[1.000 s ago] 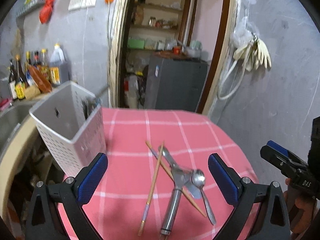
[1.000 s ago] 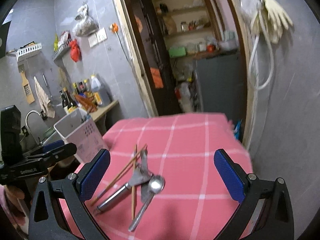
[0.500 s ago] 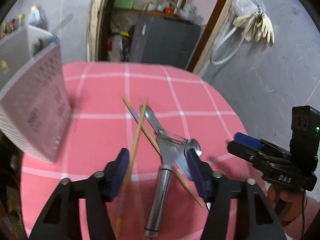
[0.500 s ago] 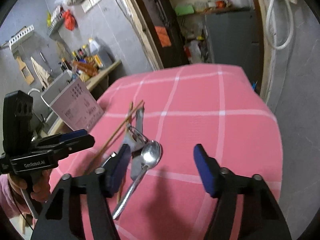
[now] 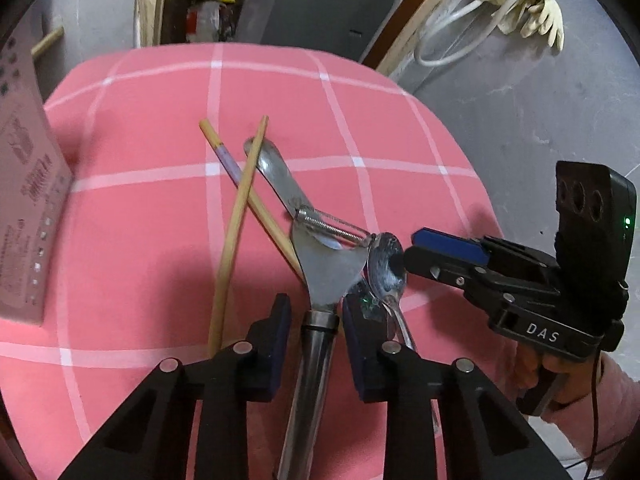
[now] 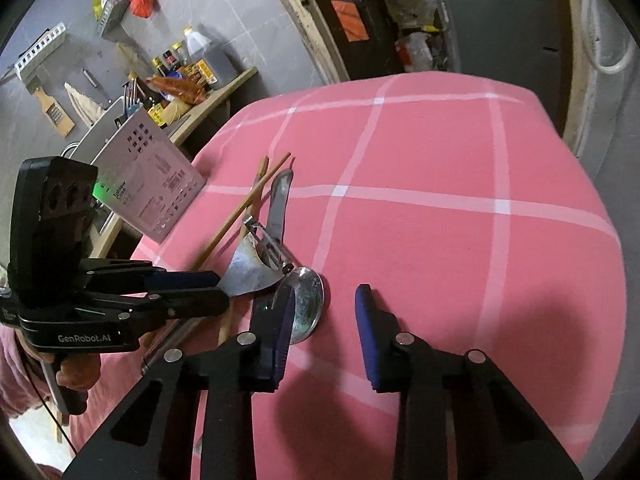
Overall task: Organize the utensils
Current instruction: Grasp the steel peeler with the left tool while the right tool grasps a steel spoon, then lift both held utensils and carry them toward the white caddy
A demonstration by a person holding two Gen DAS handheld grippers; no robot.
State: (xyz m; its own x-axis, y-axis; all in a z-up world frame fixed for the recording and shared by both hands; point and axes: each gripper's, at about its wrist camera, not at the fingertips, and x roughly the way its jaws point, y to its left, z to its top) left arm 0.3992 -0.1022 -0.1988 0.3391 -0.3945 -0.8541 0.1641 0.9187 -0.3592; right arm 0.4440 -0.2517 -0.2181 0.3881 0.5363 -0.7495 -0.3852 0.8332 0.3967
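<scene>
A steel peeler (image 5: pixel 328 256) lies on the pink checked table (image 5: pixel 160 92), across two wooden chopsticks (image 5: pixel 236 220) and a flat steel handle (image 5: pixel 276 172). A spoon (image 5: pixel 386 264) rests against its right side. My left gripper (image 5: pixel 316 316) straddles the peeler's round handle. Its jaws are closing, with a thin gap still showing at the left pad. My right gripper (image 6: pixel 326 312) hangs over the spoon's bowl (image 6: pixel 310 300), which lies under its left finger. Its jaws are closing too, with only cloth in the gap between them. From the left wrist view, the right gripper (image 5: pixel 416 248) tips sit just right of the spoon.
A white perforated utensil basket (image 6: pixel 152 184) stands at the table's left edge, beside a counter with bottles (image 6: pixel 200 60). The cloth right of the spoon (image 6: pixel 460 260) is bare. Beyond the far edge are a doorway, a grey cabinet (image 5: pixel 320 4) and gloves on the wall (image 5: pixel 532 20).
Both grippers came down toward the utensil pile and tilted steeply. Both pairs of jaws narrowed from wide; the left now brackets the peeler handle, and the right sits at the spoon bowl.
</scene>
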